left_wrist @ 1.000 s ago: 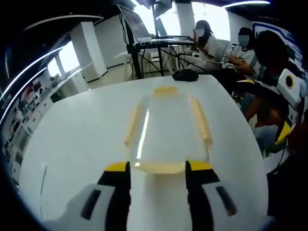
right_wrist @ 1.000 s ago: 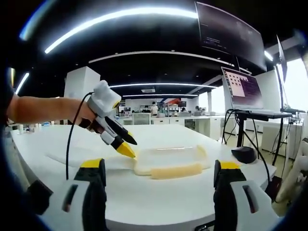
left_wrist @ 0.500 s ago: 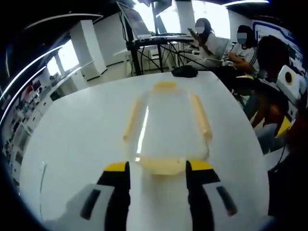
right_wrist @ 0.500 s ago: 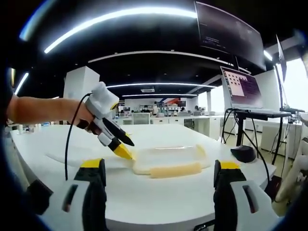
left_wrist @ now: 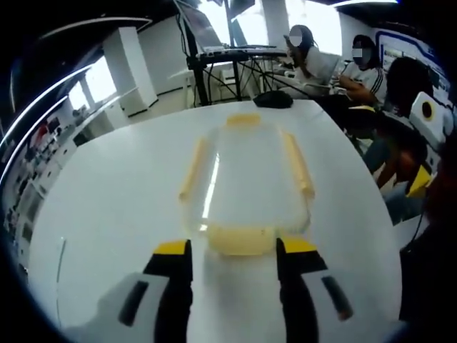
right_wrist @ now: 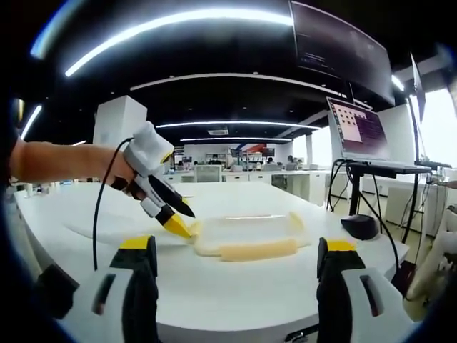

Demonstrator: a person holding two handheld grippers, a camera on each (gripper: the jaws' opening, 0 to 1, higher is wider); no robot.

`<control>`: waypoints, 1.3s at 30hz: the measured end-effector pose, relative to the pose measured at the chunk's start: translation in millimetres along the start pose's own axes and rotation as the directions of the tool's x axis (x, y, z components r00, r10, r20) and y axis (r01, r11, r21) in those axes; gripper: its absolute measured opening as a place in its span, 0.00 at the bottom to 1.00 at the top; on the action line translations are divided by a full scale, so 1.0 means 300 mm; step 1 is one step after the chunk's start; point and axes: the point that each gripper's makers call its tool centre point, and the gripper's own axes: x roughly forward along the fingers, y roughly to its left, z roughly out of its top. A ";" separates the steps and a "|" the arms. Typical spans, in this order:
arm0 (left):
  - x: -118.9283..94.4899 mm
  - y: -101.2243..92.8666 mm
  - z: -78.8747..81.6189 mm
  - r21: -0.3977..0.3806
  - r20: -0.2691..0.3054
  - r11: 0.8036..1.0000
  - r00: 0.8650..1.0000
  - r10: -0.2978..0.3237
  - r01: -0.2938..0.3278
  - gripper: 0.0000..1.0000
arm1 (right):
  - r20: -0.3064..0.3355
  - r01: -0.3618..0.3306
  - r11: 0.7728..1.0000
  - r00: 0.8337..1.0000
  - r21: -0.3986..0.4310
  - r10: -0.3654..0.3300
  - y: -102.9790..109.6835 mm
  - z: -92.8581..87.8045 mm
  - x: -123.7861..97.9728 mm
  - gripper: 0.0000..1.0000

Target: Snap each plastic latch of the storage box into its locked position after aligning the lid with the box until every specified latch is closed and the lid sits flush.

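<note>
Left gripper, jaws apart, straddles the near end latch of the storage box, whose long axis runs straight away across the white desk. Right gripper, open, empty, views it broadside; a black mouse lies beyond.

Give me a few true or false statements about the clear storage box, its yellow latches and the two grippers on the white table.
1. The clear plastic storage box lies on the white round table. True.
2. The left gripper has its jaws on either side of the nearest pale yellow latch. True.
3. The right gripper is clamped on the box. False: its jaws stand wide apart, short of the box.
4. A red mug stands on the lid. False: nothing stands on it.
</note>
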 end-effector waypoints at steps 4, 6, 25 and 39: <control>0.008 -0.010 0.005 0.005 0.001 1.000 1.000 -0.013 0.013 0.46 | -0.002 0.001 1.000 1.000 -0.003 -0.001 0.000 -0.002 0.002 0.93; 0.014 -0.016 0.003 0.009 -0.007 1.000 1.000 -0.021 0.021 0.46 | 0.000 0.001 1.000 1.000 -0.002 -0.001 0.000 0.001 0.002 0.93; 0.049 -0.038 -0.013 0.027 -0.050 0.998 0.998 -0.050 0.051 0.46 | -0.011 0.000 1.000 1.000 -0.002 0.000 -0.002 -0.014 0.004 0.93; 0.053 -0.055 -0.010 0.020 -0.049 0.997 0.996 -0.070 0.071 0.40 | -0.013 -0.008 1.000 1.000 -0.004 0.008 0.007 -0.014 0.008 0.93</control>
